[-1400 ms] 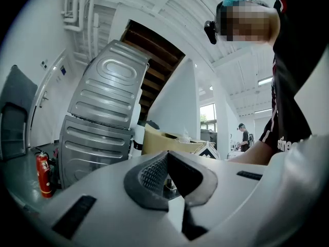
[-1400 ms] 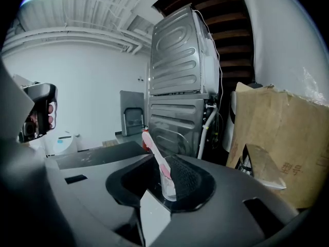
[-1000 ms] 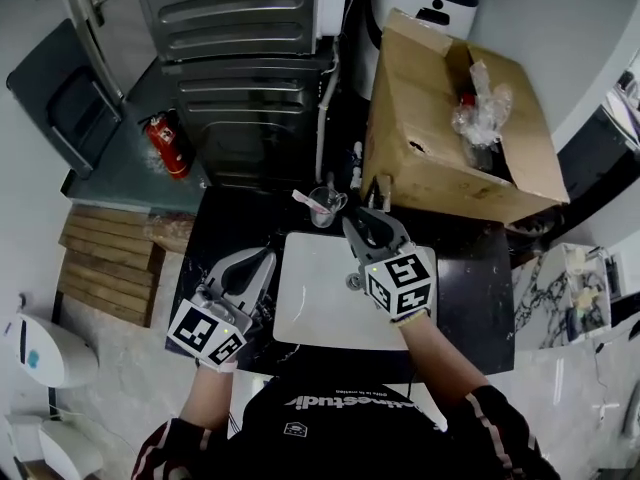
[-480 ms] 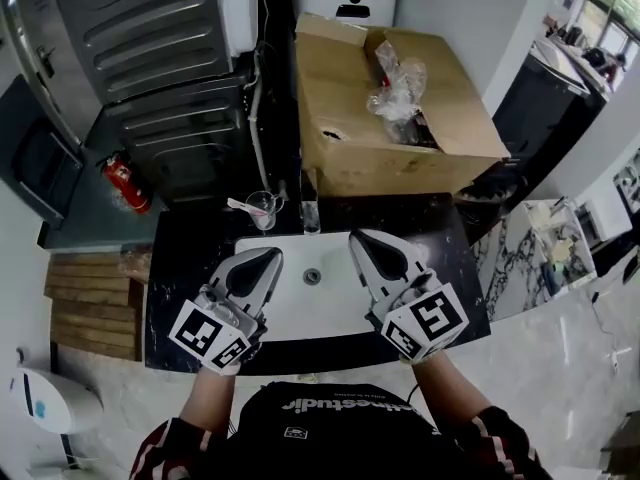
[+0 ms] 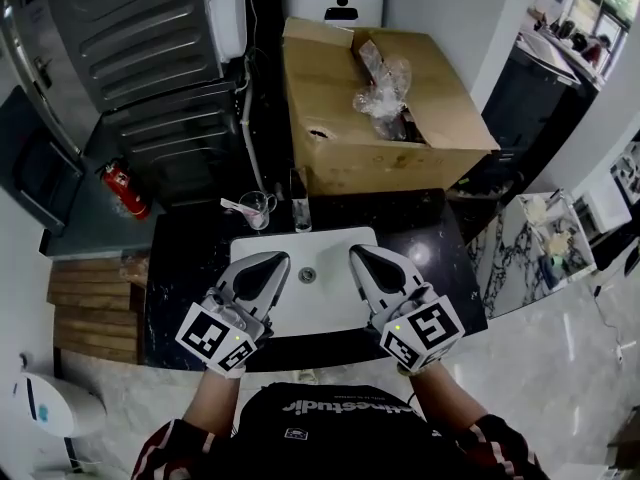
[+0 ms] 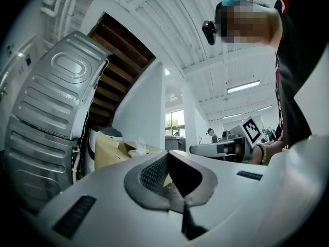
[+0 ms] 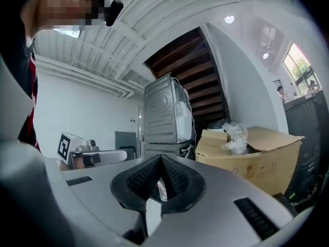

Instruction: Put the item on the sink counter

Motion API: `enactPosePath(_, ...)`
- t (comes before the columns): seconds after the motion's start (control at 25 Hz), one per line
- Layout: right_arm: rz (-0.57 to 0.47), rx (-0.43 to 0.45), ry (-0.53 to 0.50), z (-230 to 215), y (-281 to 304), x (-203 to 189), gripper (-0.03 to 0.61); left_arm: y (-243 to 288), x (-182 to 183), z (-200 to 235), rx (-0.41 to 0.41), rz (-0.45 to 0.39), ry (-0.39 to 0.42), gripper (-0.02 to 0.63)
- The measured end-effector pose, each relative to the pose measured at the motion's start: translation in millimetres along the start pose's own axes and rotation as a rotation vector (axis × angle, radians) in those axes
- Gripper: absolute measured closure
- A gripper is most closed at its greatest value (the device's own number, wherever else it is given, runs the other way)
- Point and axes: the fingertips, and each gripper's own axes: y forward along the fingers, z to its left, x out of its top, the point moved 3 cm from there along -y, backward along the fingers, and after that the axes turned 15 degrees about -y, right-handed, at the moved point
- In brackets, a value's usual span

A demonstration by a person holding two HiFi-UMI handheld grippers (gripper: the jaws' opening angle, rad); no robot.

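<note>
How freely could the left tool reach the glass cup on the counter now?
Probably yes. The left tool is above the white sink, and the glass cup stands on the dark counter beyond it with nothing between. Its jaws are shut, so they must open first.

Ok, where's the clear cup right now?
In the head view the clear cup stands on the dark counter behind the white sink's left corner, just left of the faucet and near the cardboard box.
</note>
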Motion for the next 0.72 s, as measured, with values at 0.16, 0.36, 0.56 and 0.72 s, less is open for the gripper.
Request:
enactPosePath(0.16, 0.016, -0.004, 0.003, 1, 2, -8, 0.541, -3, 1, 2, 0.01, -0.003, -0.002, 0.6)
enactPosePath(0.36, 0.038, -0.008, -0.027, 3, 9, -12, 0.543, -5, 0, 6, 0.018, 0.002, -0.009, 0.6)
enactPosePath(0.56, 0.045, -0.006, -0.017, 5, 11, -14, 0.541, -6, 0, 7, 0.024, 0.004, -0.013, 0.6)
enactPosePath(0.72, 0.046, -0.003, -0.015, 8, 12, -13, 0.541, -8, 1, 8, 0.028, 0.002, -0.017, 0.6)
